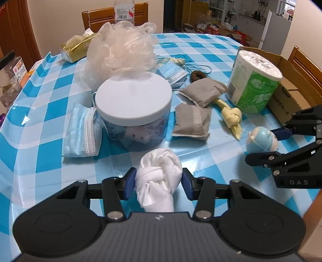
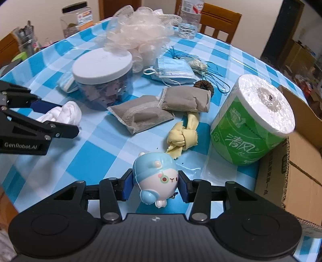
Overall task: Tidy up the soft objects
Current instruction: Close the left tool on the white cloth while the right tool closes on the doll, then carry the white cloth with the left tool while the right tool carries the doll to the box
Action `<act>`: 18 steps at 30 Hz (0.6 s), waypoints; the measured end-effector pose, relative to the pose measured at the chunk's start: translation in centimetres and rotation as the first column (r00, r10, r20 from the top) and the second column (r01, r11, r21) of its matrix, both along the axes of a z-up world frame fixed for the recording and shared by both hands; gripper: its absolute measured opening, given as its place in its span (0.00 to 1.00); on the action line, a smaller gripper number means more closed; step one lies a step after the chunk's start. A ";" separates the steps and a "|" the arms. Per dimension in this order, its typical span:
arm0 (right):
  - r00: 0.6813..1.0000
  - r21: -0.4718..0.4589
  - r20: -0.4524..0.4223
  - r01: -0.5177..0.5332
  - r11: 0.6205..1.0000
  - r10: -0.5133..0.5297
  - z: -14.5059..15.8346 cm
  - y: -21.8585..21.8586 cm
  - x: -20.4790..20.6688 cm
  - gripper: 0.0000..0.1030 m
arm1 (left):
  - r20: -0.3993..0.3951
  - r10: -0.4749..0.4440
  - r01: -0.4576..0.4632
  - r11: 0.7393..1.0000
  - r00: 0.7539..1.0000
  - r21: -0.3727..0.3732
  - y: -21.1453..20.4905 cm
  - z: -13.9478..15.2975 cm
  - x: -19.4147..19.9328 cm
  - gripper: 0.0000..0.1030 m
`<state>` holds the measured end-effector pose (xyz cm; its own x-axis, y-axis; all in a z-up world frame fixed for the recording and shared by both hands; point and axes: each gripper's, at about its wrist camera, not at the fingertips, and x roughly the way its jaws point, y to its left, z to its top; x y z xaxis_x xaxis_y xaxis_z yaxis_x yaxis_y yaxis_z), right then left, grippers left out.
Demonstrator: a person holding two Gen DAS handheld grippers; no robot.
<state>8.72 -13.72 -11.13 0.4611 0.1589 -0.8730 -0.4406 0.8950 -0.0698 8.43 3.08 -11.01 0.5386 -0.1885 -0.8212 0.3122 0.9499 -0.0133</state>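
Note:
My left gripper [image 1: 158, 181] is shut on a knotted white cloth [image 1: 159, 177] at the near table edge; the cloth also shows in the right wrist view [image 2: 66, 114]. My right gripper [image 2: 156, 182] is shut on a blue and white squishy toy [image 2: 157, 177], which also shows in the left wrist view [image 1: 261, 139]. A knotted yellow cloth [image 2: 183, 135], two grey pouches [image 2: 140, 116], blue face masks [image 2: 175, 70] and a pale mesh bath puff [image 2: 140, 34] lie on the checked tablecloth.
A clear jar with a white lid [image 1: 132, 104] stands mid-table. A green-wrapped toilet roll [image 2: 253, 121] stands by an open cardboard box [image 2: 291, 171] at the right edge. A tissue pack [image 1: 76, 48] and a water bottle [image 2: 189, 18] are at the back.

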 end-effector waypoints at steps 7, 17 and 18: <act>0.996 0.038 0.008 -0.088 0.995 0.088 2.7 -2.4 -1.2 0.49 | -0.012 -0.016 0.016 1.000 1.000 0.021 -1.5 2.5 -1.5 0.45; 0.994 0.055 0.070 -0.088 0.995 0.084 7.8 -9.0 -2.1 0.49 | -0.012 -0.054 0.054 0.998 0.998 -0.010 -5.8 6.5 -2.7 0.45; 0.994 0.051 0.078 -0.081 0.995 0.077 8.1 -9.8 -2.0 0.49 | -0.007 -0.058 0.058 0.998 0.998 -0.014 -6.3 6.8 -2.7 0.45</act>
